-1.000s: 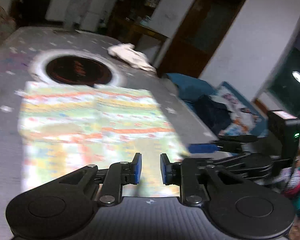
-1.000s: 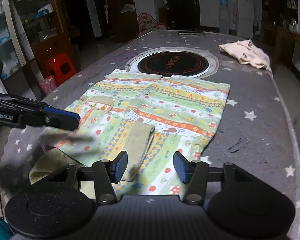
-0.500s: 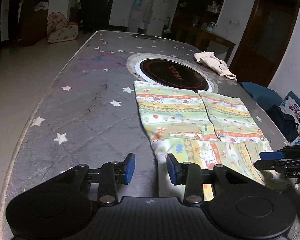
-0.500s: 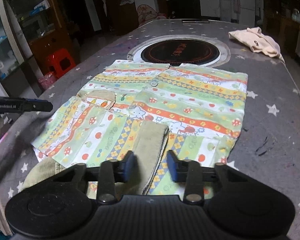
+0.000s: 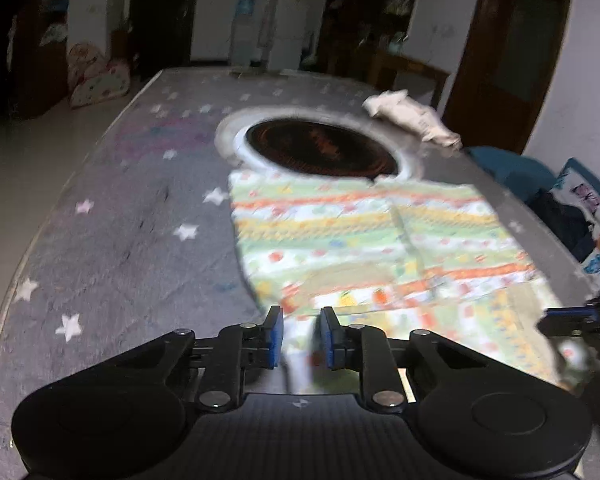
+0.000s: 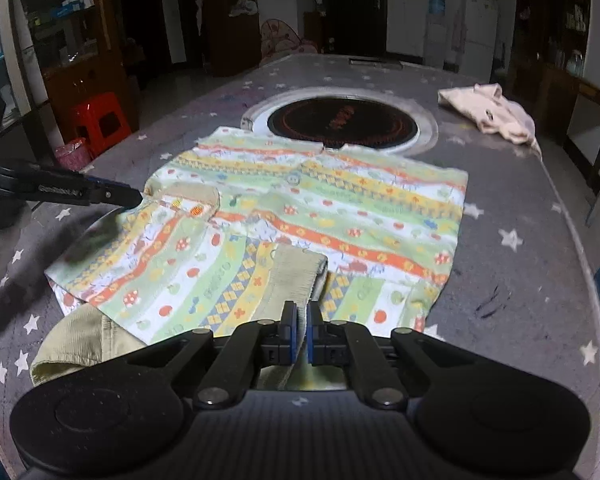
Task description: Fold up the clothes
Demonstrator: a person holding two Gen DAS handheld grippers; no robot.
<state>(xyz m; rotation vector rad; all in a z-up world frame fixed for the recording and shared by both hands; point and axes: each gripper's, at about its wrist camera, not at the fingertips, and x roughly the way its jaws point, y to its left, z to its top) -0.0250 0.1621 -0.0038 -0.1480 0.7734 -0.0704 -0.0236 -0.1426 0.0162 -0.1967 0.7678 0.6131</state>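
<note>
A colourful striped child's shirt (image 6: 320, 216) lies flat on the grey star-patterned table, sleeves folded inward with green corduroy cuffs (image 6: 296, 276). My right gripper (image 6: 299, 336) is shut on the near cuff edge of the folded sleeve. My left gripper (image 5: 300, 338) is partly open, with the shirt's near left corner (image 5: 300, 356) between its fingers; that view is blurred. The left gripper shows at the left of the right wrist view (image 6: 112, 196), at the shirt's left edge. The right gripper shows at the right of the left wrist view (image 5: 572, 320).
A round black hob (image 6: 342, 122) with a white rim is set in the table just beyond the shirt. A cream garment (image 6: 488, 112) lies crumpled at the far right. A red stool (image 6: 98, 118) stands off the table's left side. The table edge runs close on the right.
My right gripper has closed from open onto the sleeve cuff. My left gripper has moved right onto the shirt's near left corner and narrowed its opening.
</note>
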